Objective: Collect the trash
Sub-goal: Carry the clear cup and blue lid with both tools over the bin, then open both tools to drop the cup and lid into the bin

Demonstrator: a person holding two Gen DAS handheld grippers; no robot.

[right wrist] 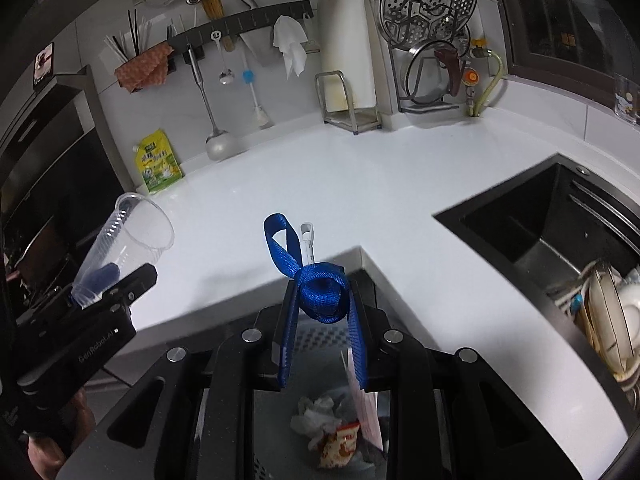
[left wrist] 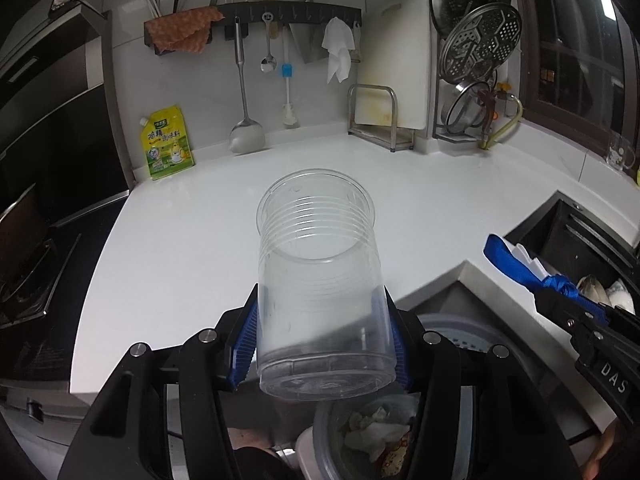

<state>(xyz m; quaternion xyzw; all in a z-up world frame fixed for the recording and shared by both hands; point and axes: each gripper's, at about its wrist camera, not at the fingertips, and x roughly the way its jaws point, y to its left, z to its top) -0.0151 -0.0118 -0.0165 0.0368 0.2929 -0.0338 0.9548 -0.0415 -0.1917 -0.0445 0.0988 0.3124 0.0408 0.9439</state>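
Left tool (left wrist: 324, 344) clamped on a clear ribbed plastic cup (left wrist: 320, 276), blue pads pressed against both sides near its base, mouth tilted away over the front edge of the white table (left wrist: 180, 240). Same cup (right wrist: 124, 244) visible at the left of the right wrist view, leaning out over that edge. Right tool (right wrist: 320, 320) pinching a knotted blue woven strap (right wrist: 320, 292) with a white plastic piece (right wrist: 307, 244) poking out behind the knot, held beyond the table's notched front corner; seen again in the left wrist view as the right tool (left wrist: 560, 292).

Below both tools, a grey perforated bin (right wrist: 320, 340) holding crumpled white tissue (right wrist: 316, 416) and a red-and-yellow snack wrapper (right wrist: 340, 444).

At the table's back edge: a yellow-green spouted seasoning pouch (left wrist: 168, 146) near the left corner, a steel ladle (left wrist: 246, 136) hanging from a dark wall rail (left wrist: 288, 12), a white cloth (left wrist: 338, 50), a steel cutting-board stand (left wrist: 380, 120), a rack of steamer trays and lids (left wrist: 476, 52). On the right, a black sink (right wrist: 540, 220) with stacked dishes (right wrist: 612, 312). Nothing standing between the tools and the bin.
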